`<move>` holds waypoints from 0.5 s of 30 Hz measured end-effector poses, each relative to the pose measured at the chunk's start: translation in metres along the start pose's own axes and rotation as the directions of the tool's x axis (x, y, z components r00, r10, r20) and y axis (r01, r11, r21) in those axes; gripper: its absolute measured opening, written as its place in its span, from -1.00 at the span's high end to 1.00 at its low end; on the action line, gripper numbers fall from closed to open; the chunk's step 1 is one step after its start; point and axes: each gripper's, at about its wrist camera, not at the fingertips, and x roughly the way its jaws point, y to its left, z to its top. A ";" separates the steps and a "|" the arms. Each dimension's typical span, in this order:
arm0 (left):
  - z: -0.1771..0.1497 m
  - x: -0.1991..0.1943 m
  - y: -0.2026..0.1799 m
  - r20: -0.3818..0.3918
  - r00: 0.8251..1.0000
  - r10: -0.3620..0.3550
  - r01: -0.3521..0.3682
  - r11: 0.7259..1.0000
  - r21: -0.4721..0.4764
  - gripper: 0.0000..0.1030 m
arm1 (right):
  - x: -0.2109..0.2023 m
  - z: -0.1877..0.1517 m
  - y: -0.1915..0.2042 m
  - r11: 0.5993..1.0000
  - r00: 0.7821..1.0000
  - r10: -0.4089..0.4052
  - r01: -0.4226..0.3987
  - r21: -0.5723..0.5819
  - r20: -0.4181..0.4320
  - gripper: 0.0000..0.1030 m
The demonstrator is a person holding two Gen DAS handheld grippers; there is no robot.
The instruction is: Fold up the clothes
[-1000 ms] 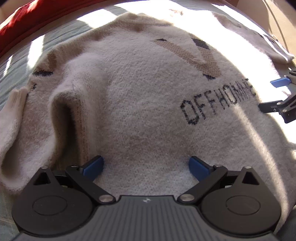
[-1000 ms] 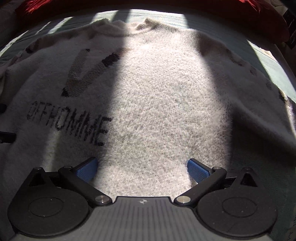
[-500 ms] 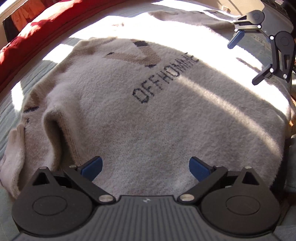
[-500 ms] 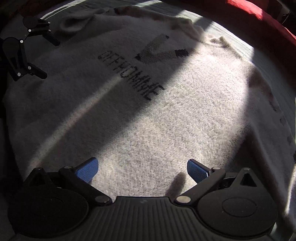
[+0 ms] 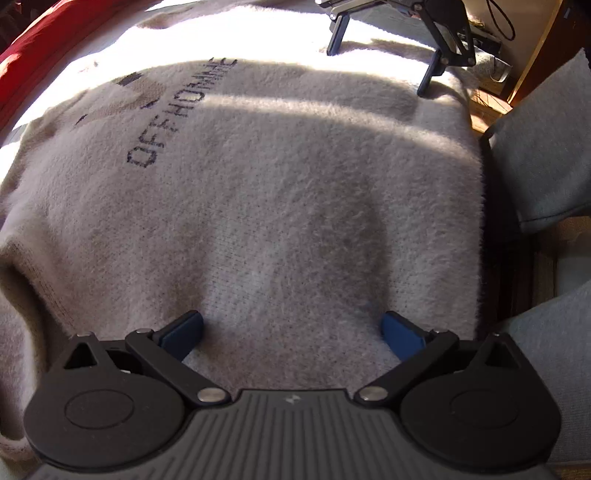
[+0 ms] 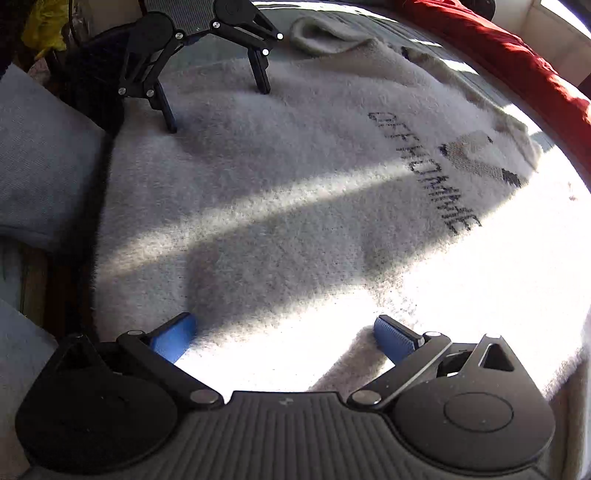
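Left hand-held gripper (image 5: 291, 328) sits low over the sweater (image 5: 258, 192), blue pads spread wide w/ nothing between them, hovering near the bottom hem on that side. The sweater itself lies face-up and mostly flat on the bed (image 6: 229, 74), lettering (image 5: 177, 110) showing, one sleeve (image 6: 321, 35) bunched at the far left, the hem edge running along the bed's near side. A red blanket (image 6: 498, 48) lines the far edge.

Right hand-held gripper (image 6: 284, 336) is also spread, empty, w/ a bit of cuff or sleeve end (image 6: 347, 365) just under its right pad; can't tell if it touches. Both tools face each other across the lower body of the sweater, so my guess is they're lining up on the hem corners or sides.

Stage: the body is spread out w/ no fold visible across it. That fits a garment laid out ready for folding; whether sleeves are tucked under, can't say from here. Any next pinch needs both pads to bite the fluffy knit through its full thickness and lift evenly, or the thick fabric will sag and skew.

Containers: none in sight, no basket or bin, so nothing to report inside any.
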 end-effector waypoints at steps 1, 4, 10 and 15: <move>-0.006 -0.002 0.001 -0.018 1.000 0.000 0.000 1.000 0.001 -0.98 | -0.003 -0.007 0.000 1.000 1.000 -0.006 0.005 -0.008 -0.025 -1.00; -0.011 -0.009 0.002 -0.070 0.998 -0.001 0.002 1.000 0.006 -0.98 | -0.011 -0.023 0.001 1.000 0.995 -0.016 0.014 -0.026 -0.100 -1.00; 0.019 -0.027 0.001 -0.033 0.999 0.032 -0.031 0.999 0.038 -0.97 | -0.009 -0.022 -0.022 0.998 0.994 -0.029 0.034 0.052 -0.107 -1.00; 0.053 -0.015 0.034 0.093 0.990 0.109 -0.110 0.994 0.000 -0.97 | -0.004 -0.015 -0.047 0.988 0.996 -0.042 0.053 0.144 -0.076 -1.00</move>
